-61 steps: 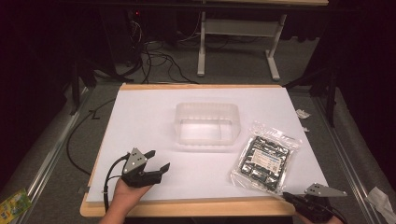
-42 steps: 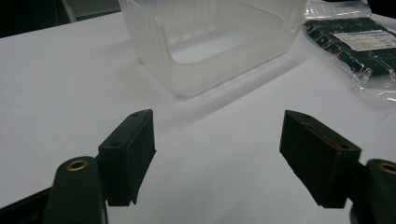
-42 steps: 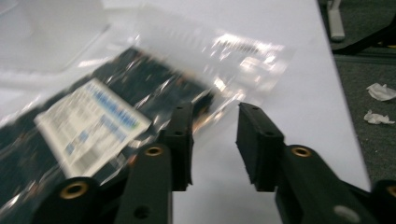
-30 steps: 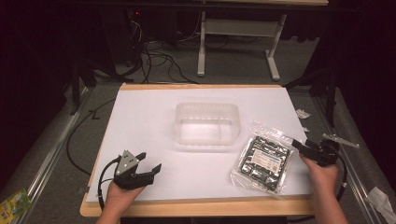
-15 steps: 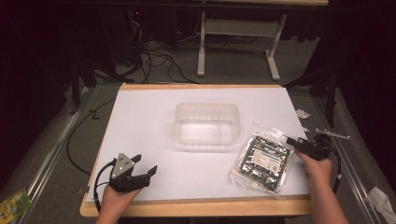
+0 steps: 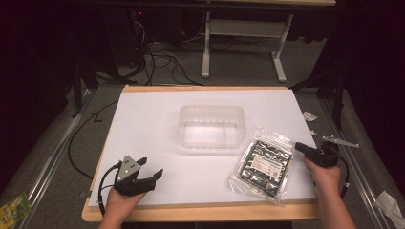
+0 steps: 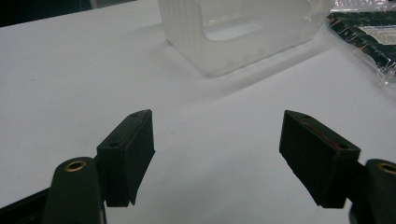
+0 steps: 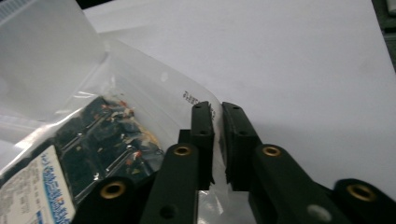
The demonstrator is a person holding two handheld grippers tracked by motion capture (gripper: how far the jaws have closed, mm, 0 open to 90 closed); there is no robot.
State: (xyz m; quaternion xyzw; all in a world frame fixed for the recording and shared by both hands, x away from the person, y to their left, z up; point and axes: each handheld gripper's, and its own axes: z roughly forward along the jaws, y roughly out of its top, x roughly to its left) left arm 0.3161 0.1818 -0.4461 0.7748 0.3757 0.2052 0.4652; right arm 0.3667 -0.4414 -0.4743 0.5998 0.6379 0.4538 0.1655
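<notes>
A clear plastic bag [image 6: 262,164] holding dark packed parts and a white label lies flat at the table's right front. My right gripper [image 6: 298,146] sits at the bag's right edge, pointing left. In the right gripper view its jaws [image 8: 217,112] stand almost together over the bag's clear margin [image 8: 154,88], and nothing shows pinched between them. My left gripper [image 6: 150,167] hovers near the front left of the table, open wide, holding nothing [image 7: 217,140]. An empty translucent container [image 6: 210,142] stands mid-table, ahead of the left jaws [image 7: 233,32].
A white sheet [image 6: 153,124] covers the wooden table top. Cables trail off the left edge onto the floor. A desk frame [image 6: 243,43] stands beyond the far edge. Small scraps lie on the floor at the right.
My right gripper came up from the front right corner to the bag's right edge. My left gripper drifted a little left and toward the front edge, still open.
</notes>
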